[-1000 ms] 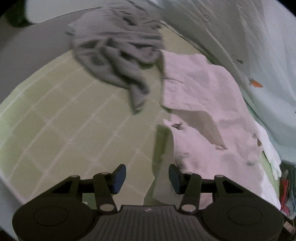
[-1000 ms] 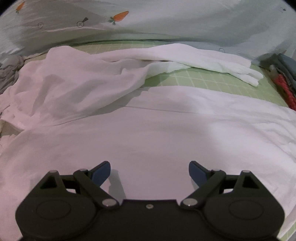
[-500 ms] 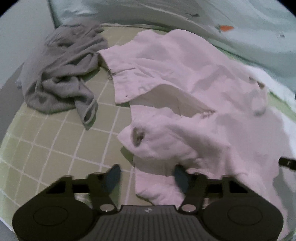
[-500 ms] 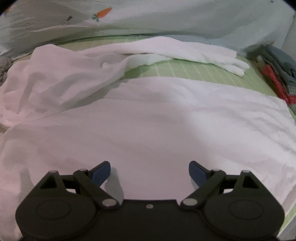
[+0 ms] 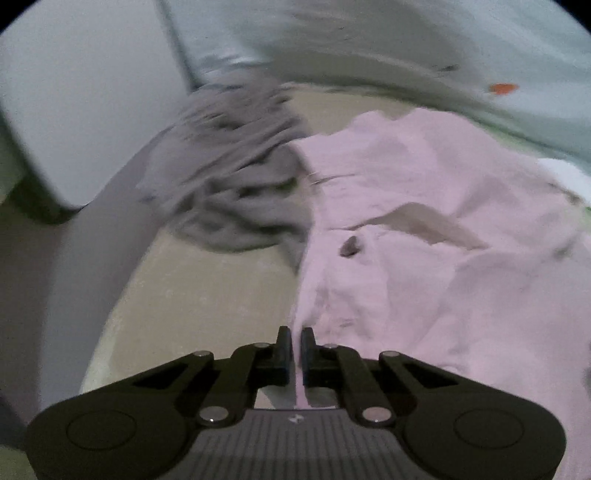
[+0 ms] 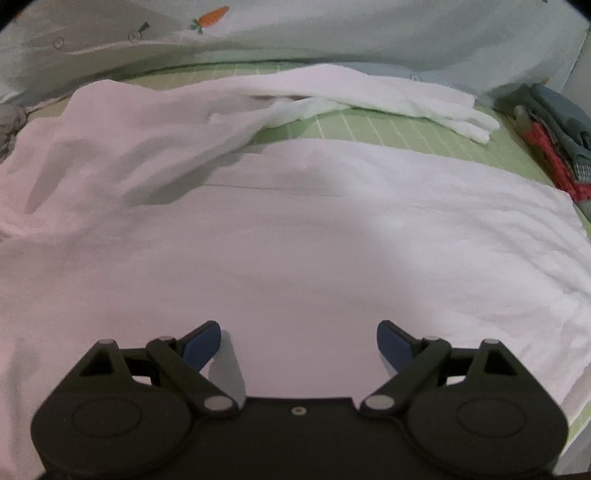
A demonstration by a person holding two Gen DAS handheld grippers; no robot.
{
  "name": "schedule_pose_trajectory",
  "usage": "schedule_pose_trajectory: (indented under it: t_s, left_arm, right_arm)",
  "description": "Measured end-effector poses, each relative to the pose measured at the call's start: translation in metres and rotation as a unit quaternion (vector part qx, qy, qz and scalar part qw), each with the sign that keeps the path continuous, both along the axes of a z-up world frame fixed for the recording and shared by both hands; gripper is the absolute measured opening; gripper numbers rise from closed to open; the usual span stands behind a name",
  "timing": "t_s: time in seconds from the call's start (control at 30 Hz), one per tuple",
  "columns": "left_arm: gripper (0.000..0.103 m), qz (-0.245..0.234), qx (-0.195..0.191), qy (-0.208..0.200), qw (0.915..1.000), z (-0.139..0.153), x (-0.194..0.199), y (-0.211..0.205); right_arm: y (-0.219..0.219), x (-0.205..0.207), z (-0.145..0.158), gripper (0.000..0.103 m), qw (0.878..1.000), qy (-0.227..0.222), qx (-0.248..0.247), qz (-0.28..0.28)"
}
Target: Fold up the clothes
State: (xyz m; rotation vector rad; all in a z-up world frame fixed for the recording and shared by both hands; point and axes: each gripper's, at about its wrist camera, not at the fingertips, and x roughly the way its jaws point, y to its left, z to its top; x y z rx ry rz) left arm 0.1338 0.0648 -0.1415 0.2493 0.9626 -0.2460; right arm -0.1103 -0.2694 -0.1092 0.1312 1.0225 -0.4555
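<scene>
Pink shirt (image 5: 424, 229) rumpled; left gripper (image 5: 296, 347) clamps edge; right gripper (image 6: 298, 341) apart.

Both views are dim with a pinkish cast and dark, curved fisheye corners. The left wrist view is motion-blurred, worst on the grey garment (image 5: 236, 184) far left. The right wrist view is sharper, brightest right, with soft shadows under folds of the white shirt (image 6: 295, 240).

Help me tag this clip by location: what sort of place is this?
Most likely a bedroom, with clothes being folded on a bed. A green grid-patterned sheet covers the surface, a pale carrot-print quilt is bunched along the far side, and a pink shirt and a crumpled grey garment lie on it.
</scene>
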Motion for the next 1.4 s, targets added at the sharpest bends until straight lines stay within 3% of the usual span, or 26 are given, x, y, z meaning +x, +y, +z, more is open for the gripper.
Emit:
schedule_pose_trajectory:
  t_s: [0.1, 0.17, 0.3, 0.33, 0.4, 0.47, 0.53, 0.67, 0.87, 1.07, 1.23, 1.4]
  left_arm:
    - [0.007, 0.015, 0.027, 0.004, 0.9995, -0.012, 0.0, 0.007]
    - [0.007, 0.023, 0.023, 0.016, 0.9993, -0.016, 0.0, 0.007]
    - [0.02, 0.059, 0.017, 0.016, 0.998, -0.008, 0.0, 0.009]
    - [0.025, 0.068, 0.009, 0.014, 0.9976, -0.003, -0.001, 0.012]
    - [0.05, 0.085, -0.009, 0.009, 0.9963, 0.006, -0.001, 0.018]
    - [0.067, 0.101, -0.027, 0.004, 0.9945, 0.015, -0.002, 0.024]
    - [0.072, 0.09, -0.029, -0.018, 0.9954, 0.028, -0.008, 0.018]
    - [0.092, 0.052, -0.036, -0.058, 0.9963, 0.048, -0.021, -0.008]
    - [0.097, 0.013, -0.076, -0.101, 0.9919, 0.074, -0.058, -0.076]
    - [0.099, -0.041, -0.114, -0.102, 0.9873, 0.087, -0.102, -0.151]
    - [0.099, -0.088, -0.093, -0.101, 0.9866, 0.08, -0.138, -0.199]
    - [0.099, -0.107, -0.066, -0.104, 0.9866, 0.076, -0.159, -0.225]
  right_arm:
    - [-0.003, -0.001, -0.004, 0.092, 1.0, 0.011, 0.004, -0.003]
    - [-0.005, -0.002, -0.005, 0.092, 1.0, 0.013, 0.011, -0.001]
    - [-0.017, -0.001, -0.005, 0.093, 0.999, 0.014, 0.035, -0.006]
    - [-0.019, -0.002, -0.005, 0.094, 0.999, 0.014, 0.04, -0.008]
    - [-0.025, -0.003, -0.006, 0.096, 0.999, 0.016, 0.048, -0.014]
    - [-0.034, -0.007, -0.008, 0.097, 0.998, 0.015, 0.055, -0.024]
    - [-0.048, -0.013, -0.01, 0.1, 0.997, 0.01, 0.063, -0.039]
    - [-0.075, -0.029, -0.013, 0.103, 0.996, -0.003, 0.069, -0.064]
    - [-0.121, -0.056, -0.013, 0.103, 0.995, -0.021, 0.081, -0.059]
    - [-0.196, -0.099, -0.016, 0.103, 0.992, -0.036, 0.052, -0.107]
    - [-0.252, -0.126, -0.019, 0.103, 0.988, -0.057, 0.038, -0.139]
    - [-0.282, -0.122, -0.021, 0.103, 0.984, -0.052, 0.035, -0.167]
